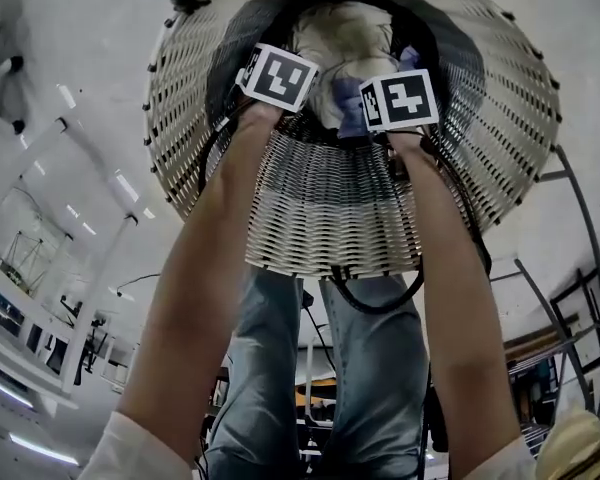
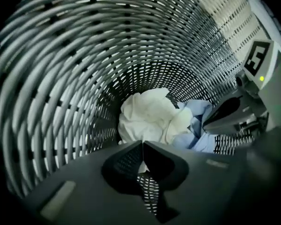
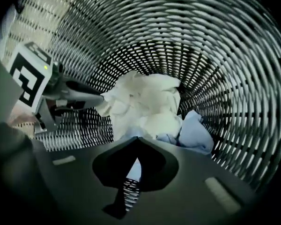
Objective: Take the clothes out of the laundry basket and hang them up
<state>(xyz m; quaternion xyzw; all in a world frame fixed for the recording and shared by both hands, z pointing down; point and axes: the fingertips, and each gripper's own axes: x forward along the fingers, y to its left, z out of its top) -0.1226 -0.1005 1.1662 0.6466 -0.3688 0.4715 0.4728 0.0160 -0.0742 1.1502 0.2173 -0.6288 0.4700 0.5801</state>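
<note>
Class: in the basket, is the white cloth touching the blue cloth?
Touching. In the right gripper view the white cloth lies directly against the blue cloth, with no gap between them. The left gripper view shows the same.

This looks like a lab or studio workspace, not a home. The glossy pale floor (image 1: 70, 48) carries bright streaks of strip lighting (image 1: 127, 186). Dark metal-tube racks (image 1: 580, 298) stand at the right and white framed fixtures (image 1: 40, 268) at the left. A black cable (image 1: 380, 306) loops below the laundry basket (image 1: 330, 218).
</note>
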